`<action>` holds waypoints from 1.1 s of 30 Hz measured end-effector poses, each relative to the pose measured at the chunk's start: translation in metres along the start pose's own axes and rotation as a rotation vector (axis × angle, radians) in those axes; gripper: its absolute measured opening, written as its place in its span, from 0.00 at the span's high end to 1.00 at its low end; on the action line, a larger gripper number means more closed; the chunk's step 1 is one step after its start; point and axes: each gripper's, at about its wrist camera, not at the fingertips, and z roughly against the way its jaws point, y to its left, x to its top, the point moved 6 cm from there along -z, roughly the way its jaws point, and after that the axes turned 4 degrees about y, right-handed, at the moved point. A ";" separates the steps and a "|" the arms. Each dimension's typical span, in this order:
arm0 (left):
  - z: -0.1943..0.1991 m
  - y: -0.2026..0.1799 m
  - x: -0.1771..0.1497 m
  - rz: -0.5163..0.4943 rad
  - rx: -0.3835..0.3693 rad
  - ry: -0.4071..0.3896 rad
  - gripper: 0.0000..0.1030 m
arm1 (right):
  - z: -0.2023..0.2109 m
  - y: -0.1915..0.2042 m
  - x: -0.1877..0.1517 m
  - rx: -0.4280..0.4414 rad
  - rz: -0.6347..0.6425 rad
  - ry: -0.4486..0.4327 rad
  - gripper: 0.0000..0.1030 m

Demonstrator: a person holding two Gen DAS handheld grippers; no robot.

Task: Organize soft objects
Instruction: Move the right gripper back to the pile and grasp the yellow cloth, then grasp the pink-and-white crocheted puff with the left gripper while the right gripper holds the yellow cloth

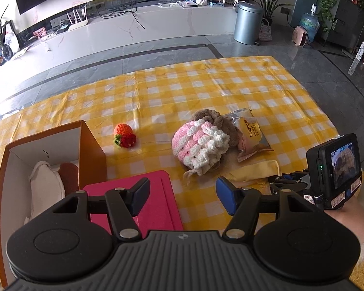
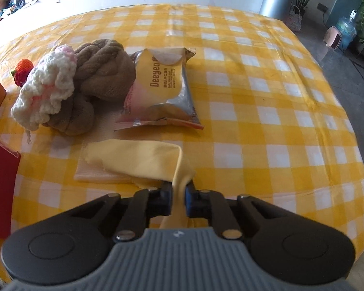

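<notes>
My right gripper [image 2: 178,200] is shut on the near corner of a pale yellow cloth [image 2: 138,158], lifting that corner off the checked tablecloth; the cloth also shows in the left wrist view [image 1: 257,171]. My left gripper [image 1: 182,194] is open and empty above a pink pad [image 1: 148,201]. A pink-and-white crochet piece [image 1: 200,146] lies on a brown knitted item [image 2: 104,77]. A crochet strawberry [image 1: 123,134] lies to the left. An orange box [image 1: 46,165] holds a white soft item [image 1: 47,189] and a brown one [image 1: 69,175].
A wrapped snack packet [image 2: 162,89] lies beside the brown knit. The yellow checked tablecloth [image 2: 254,97] covers the table. The right gripper's camera body [image 1: 335,169] sits at the right in the left wrist view. A bin [image 1: 248,23] stands on the floor beyond.
</notes>
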 end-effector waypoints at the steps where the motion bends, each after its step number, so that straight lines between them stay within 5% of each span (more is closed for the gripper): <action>1: 0.002 -0.002 0.000 -0.009 -0.001 0.000 0.28 | 0.001 0.000 0.000 -0.008 0.002 -0.003 0.94; 7: -0.003 -0.017 0.007 -0.032 -0.013 0.007 0.28 | 0.040 -0.016 0.007 -0.018 -0.094 -0.138 0.94; 11: -0.023 -0.025 0.022 -0.064 0.072 -0.020 0.26 | 0.059 -0.025 0.012 -0.010 -0.137 -0.205 0.94; 14: -0.047 -0.030 0.035 -0.089 0.126 -0.003 0.25 | 0.057 -0.023 0.014 -0.002 -0.115 -0.207 0.94; 18: -0.081 -0.035 0.047 -0.042 0.070 0.081 0.25 | 0.058 -0.024 0.020 -0.067 -0.100 -0.226 0.94; 25: -0.130 -0.039 0.062 0.112 0.041 0.138 0.27 | 0.059 -0.031 0.023 0.022 -0.151 -0.252 0.94; 32: -0.160 -0.031 0.064 0.077 0.158 0.173 0.28 | 0.044 -0.032 0.017 0.002 -0.142 -0.203 0.94; 33: -0.161 -0.028 0.062 0.078 0.160 0.173 0.34 | 0.044 -0.032 0.018 -0.001 -0.145 -0.205 0.94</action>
